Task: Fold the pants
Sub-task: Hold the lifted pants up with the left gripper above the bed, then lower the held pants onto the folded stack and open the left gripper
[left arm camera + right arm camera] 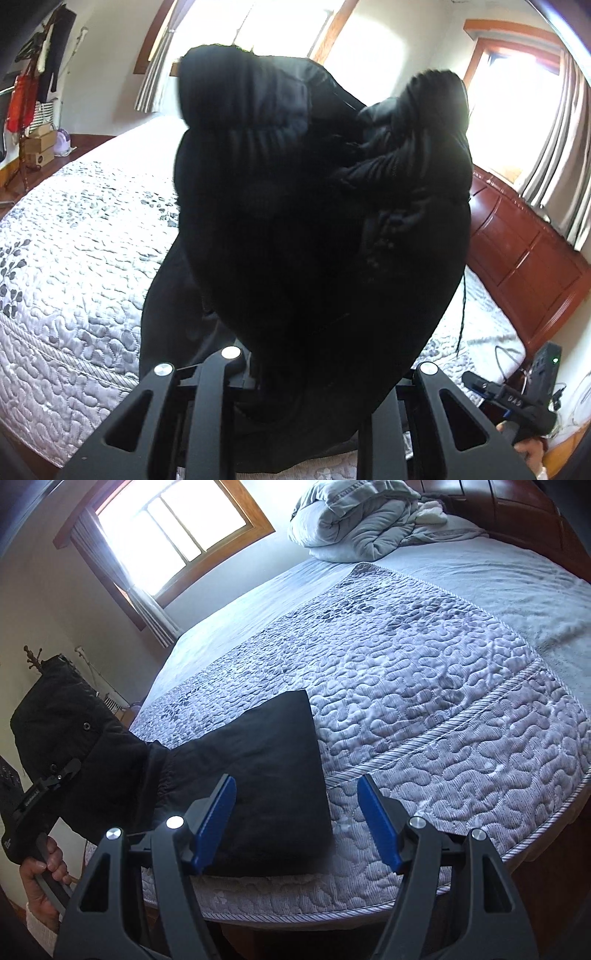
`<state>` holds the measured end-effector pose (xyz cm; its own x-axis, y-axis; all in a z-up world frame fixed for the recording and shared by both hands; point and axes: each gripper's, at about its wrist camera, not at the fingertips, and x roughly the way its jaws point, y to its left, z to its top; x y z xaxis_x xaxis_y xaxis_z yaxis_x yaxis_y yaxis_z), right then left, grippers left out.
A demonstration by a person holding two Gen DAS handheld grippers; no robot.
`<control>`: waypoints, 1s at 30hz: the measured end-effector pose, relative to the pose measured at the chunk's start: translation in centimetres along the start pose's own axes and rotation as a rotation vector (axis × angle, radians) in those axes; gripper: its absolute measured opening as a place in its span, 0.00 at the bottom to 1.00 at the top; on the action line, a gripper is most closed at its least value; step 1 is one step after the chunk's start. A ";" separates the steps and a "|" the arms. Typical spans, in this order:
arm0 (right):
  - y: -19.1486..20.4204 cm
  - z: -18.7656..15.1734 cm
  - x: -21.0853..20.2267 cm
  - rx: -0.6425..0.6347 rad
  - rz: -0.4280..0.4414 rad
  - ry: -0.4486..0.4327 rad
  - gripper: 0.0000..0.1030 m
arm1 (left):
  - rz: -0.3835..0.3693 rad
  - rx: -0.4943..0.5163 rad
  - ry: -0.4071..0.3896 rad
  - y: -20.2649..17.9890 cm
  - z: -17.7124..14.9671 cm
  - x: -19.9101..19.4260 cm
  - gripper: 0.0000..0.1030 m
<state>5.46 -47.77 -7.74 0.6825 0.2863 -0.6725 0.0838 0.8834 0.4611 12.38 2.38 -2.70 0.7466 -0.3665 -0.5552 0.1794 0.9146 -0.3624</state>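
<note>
The black pants [314, 221] fill the left wrist view, bunched over my left gripper [325, 373], which is shut on the waist end and holds it up off the bed; its fingertips are hidden in the cloth. In the right wrist view the left gripper [61, 773] shows at the far left with the raised cloth. The rest of the pants [266, 786] lies folded flat on the quilt near the bed's front edge. My right gripper [297, 819] is open and empty just above that folded part, blue pads [216, 823] apart.
The bed has a grey quilted cover [424, 686] and a heap of grey bedding [362, 520] at the headboard. A dark wood headboard [524, 258] stands on the right. Boxes and a coat rack [40, 122] stand beyond the bed. Windows with curtains [166, 535] sit behind.
</note>
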 end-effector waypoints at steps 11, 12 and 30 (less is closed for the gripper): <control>-0.5 0.3 -0.4 0.039 0.048 -0.005 0.67 | 0.029 0.088 0.073 -1.7 -1.8 4.8 0.22; -0.5 0.4 -0.4 0.037 0.048 -0.008 0.68 | 0.031 0.095 0.080 -1.8 -1.9 5.1 0.22; -0.9 0.5 0.3 0.084 0.107 0.020 0.71 | 0.072 0.270 0.222 -5.8 -5.5 8.4 0.26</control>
<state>5.97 -48.69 -8.09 0.6761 0.3852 -0.6281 0.0723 0.8136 0.5769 14.07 -6.94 -9.42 0.6111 -0.3003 -0.7323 0.3160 0.9409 -0.1221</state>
